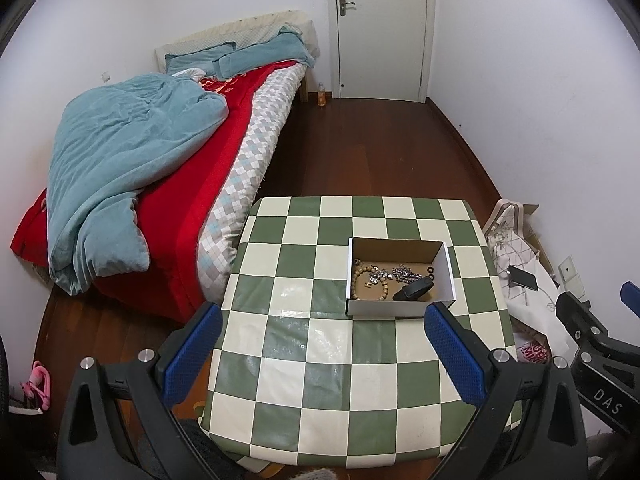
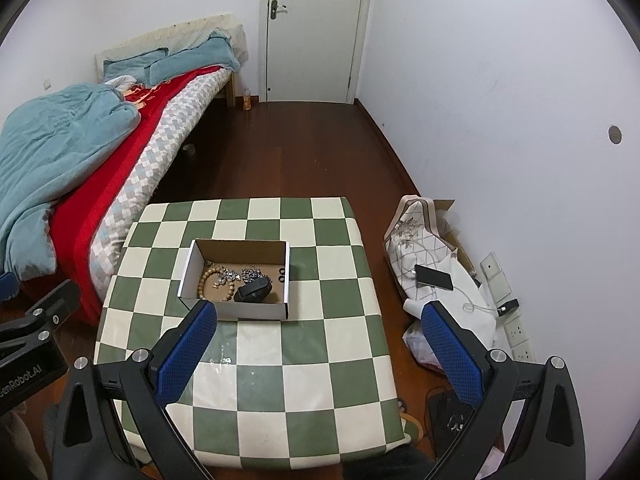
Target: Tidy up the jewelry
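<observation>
An open cardboard box (image 1: pixel 448 268) (image 2: pixel 188 270) with white outer walls sits on the green-and-cream checkered table (image 1: pixel 320 360) (image 2: pixel 320 360). Inside lie a wooden bead bracelet (image 1: pixel 370 286) (image 2: pixel 214 282), a tangle of silver chains (image 1: pixel 400 273) (image 2: pixel 244 274), a black pouch-like object (image 1: pixel 414 292) (image 2: pixel 253 293) and two small dark rings (image 1: pixel 430 270) (image 2: pixel 281 275). My left gripper (image 1: pixel 324 316) is open above the table's near half, its right pad by the box's front corner. My right gripper (image 2: pixel 320 316) is open too, hovering in front of the box. Both hold nothing.
A bed (image 1: pixel 168 168) (image 2: pixel 80 152) with a red sheet and blue duvet runs along the table's left side. To the right, on the floor, lie a bag (image 2: pixel 416 236), a phone (image 2: pixel 434 277) with cable and wall sockets (image 2: pixel 516 328). A shut door (image 1: pixel 380 28) stands at the far end.
</observation>
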Demonstrator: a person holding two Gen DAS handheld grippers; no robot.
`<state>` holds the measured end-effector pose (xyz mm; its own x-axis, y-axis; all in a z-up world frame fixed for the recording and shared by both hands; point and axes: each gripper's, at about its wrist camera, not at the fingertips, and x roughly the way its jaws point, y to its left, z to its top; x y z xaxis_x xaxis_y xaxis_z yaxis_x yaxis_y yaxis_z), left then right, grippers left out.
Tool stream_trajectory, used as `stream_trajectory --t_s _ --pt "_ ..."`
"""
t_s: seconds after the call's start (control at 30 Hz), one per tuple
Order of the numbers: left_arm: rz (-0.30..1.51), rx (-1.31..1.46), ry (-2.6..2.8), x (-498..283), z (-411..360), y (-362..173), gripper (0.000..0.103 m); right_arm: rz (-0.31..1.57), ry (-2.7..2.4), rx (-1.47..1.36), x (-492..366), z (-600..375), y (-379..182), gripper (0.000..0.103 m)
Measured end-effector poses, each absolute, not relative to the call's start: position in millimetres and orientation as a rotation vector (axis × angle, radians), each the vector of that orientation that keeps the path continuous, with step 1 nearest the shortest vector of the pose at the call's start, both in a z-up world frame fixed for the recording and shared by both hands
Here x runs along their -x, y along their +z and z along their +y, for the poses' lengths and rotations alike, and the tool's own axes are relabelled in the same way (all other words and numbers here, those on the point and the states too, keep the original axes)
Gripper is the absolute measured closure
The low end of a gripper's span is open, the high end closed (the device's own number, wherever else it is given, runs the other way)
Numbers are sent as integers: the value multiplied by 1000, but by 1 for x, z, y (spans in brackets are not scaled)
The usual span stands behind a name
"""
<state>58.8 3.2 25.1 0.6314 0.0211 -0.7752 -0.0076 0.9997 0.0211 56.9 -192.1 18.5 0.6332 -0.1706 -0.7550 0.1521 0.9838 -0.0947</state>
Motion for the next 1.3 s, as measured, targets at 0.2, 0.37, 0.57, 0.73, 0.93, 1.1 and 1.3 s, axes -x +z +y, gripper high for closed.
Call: stream_trajectory --t_s 0.2,0.37,0.57,0.73,0.93,1.1,1.3 --pt "882 -16 17 -61 4 24 0 865 -179 25 -57 -191 19 0" --pt "878 -10 25 -61 7 25 0 863 -170 30 -56 -187 20 0" --pt "875 -14 31 -61 9 27 0 860 -161 33 -57 -185 25 0" --pt "875 -13 31 -60 9 27 0 859 -158 35 -56 -185 27 0" --pt "874 -14 32 -60 9 27 0 858 -155 37 -56 -183 29 0" --pt "875 -14 29 -59 9 29 0 860 -152 36 -56 -182 30 0" --pt "876 -14 30 -59 9 30 0 864 -146 37 -56 -181 31 0"
